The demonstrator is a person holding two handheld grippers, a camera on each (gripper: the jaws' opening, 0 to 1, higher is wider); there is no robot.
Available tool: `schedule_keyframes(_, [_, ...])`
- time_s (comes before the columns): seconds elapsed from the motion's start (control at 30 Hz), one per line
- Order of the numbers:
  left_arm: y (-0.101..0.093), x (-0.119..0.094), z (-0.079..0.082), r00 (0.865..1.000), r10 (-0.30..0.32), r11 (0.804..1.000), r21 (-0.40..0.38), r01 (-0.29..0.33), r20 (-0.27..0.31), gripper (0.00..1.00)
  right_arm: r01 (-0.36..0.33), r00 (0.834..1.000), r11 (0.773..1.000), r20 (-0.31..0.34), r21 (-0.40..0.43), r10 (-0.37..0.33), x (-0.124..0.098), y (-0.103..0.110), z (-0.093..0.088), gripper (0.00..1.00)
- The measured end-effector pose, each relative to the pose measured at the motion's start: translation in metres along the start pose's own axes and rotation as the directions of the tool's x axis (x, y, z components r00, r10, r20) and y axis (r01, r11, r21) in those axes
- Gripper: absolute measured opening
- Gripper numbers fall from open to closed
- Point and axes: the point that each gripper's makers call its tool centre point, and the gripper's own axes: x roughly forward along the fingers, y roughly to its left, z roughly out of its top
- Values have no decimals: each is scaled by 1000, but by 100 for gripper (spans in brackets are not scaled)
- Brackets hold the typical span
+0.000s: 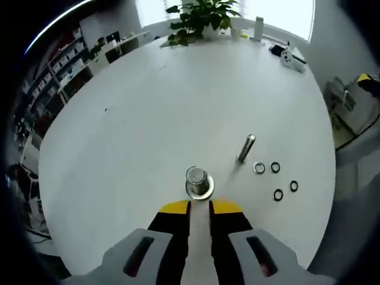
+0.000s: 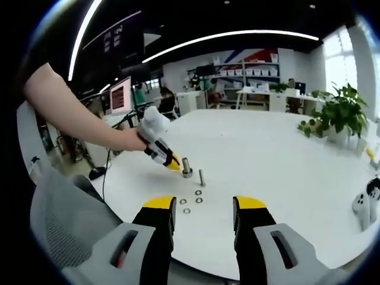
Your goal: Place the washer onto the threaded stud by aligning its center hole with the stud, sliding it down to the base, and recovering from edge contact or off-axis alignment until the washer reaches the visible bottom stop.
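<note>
On the white table (image 1: 148,119), close ahead of the nearly shut left gripper (image 1: 199,205): upright threaded stud (image 1: 198,181).
Held apart over the table's near edge: right gripper (image 2: 205,205). Lay beyond, beside a second bolt (image 2: 202,177): loose washers (image 2: 191,200).

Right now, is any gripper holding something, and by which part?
The left gripper touches the stud at its base, jaws nearly closed; a real grip cannot be told. The right gripper is open, holding nothing.

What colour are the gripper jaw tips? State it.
Yellow, over black, clearest on the right gripper in the right gripper view.
</note>
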Motion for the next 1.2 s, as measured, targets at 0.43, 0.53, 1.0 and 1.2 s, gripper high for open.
schedule_keyframes(0.43, [-8, -87, 7, 966, 87, 987, -154, -50, 244, 21, -17, 1000, 1000, 5, -17, 17, 0, 4, 1, 41])
schedule_keyframes(0.53, [-11, -109, -2, 953, 118, 980, -189, -67, 279, 22, -22, 1000, 1000, 6, -14, 22, 0, 5, 1, 41])
schedule_keyframes(1.0, [-38, -195, -46, 891, 220, 948, -303, -99, 397, 28, -21, 1000, 999, -22, -33, 20, 0, 8, -3, 41])
schedule_keyframes(1.2, [-45, -211, -61, 857, 253, 919, -389, -67, 450, 29, 30, 998, 999, -61, -29, -32, 1, -2, -10, 41])
